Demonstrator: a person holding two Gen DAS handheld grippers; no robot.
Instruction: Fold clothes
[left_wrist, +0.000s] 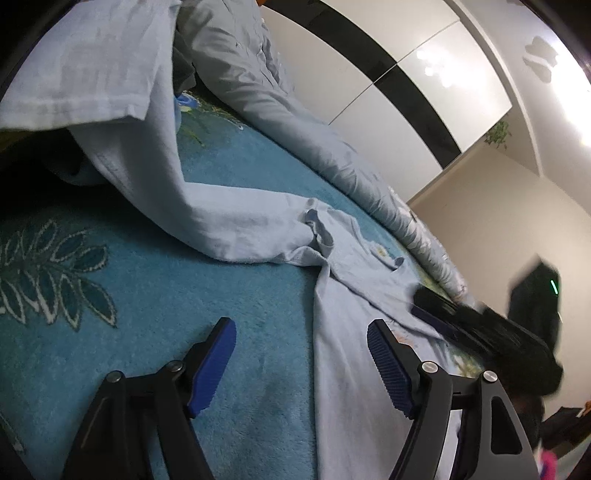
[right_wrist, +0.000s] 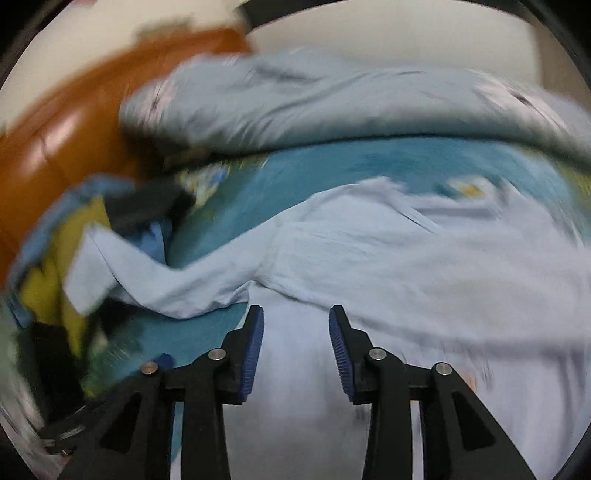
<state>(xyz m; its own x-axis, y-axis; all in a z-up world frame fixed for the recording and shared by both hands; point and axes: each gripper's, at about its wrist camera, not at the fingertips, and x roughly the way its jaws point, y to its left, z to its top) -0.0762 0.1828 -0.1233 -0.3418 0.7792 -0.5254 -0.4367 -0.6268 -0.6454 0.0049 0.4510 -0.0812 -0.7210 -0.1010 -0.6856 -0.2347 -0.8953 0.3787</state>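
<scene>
Pale blue cotton fills both views: a long-sleeved shirt lies spread on a teal plush blanket with a leaf pattern woven into it. In the left wrist view, one sleeve runs from the shirt's collar area up and to the left, where more pale blue cloth hangs close to the lens. Small buttons show near the collar.

The left gripper hovers low over the blanket at the shirt's edge. Its jaws stand wide apart and hold nothing; the left blue pad is above bare blanket, the right one above shirt fabric. Further right in that view, the right gripper appears as a dark blurred shape over the shirt, near the far side of its body.

The right wrist view is smeared by motion. The right gripper sits over the shirt's body with its jaws apart and nothing between the blue pads. The sleeve stretches left toward a heap of mixed clothes in yellow, blue and black. Behind the shirt a rumpled grey-blue duvet lies along the far side of the blanket, with an orange-brown padded surface at the upper left.
</scene>
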